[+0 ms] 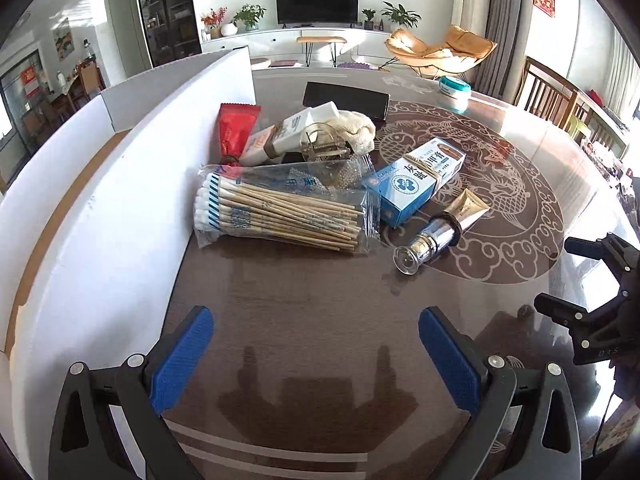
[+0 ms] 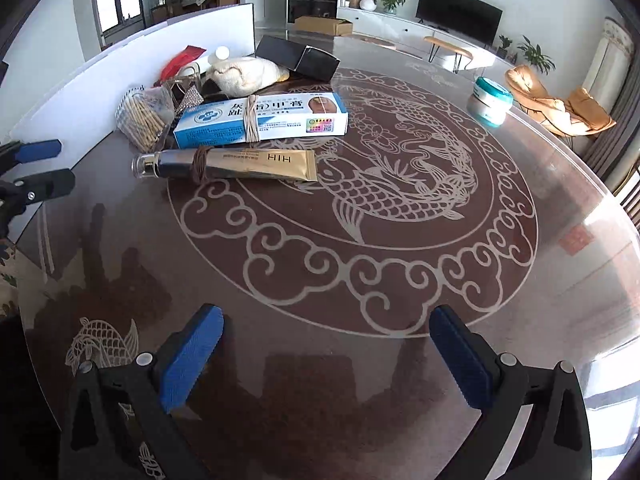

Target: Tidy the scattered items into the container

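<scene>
A tall white cardboard container (image 1: 120, 184) stands on the left of the round table. Beside it lies a pile: a bag of cotton swabs (image 1: 280, 212), a blue-and-white box (image 1: 420, 180), a gold tube with a silver cap (image 1: 440, 232), a red packet (image 1: 236, 128), a white tube (image 1: 280, 136) and a cream cloth (image 1: 356, 128). My left gripper (image 1: 316, 356) hangs open over bare table, short of the swabs. My right gripper (image 2: 326, 356) is open and empty too, with the gold tube (image 2: 240, 164) and the box (image 2: 264, 120) farther off to its upper left.
A black box (image 2: 296, 58) lies behind the pile. A teal-lidded jar (image 2: 490, 100) sits alone at the far right. The table (image 2: 400, 280) is dark glass with a fish pattern. Chairs stand beyond its right edge. Each gripper shows at the edge of the other's view.
</scene>
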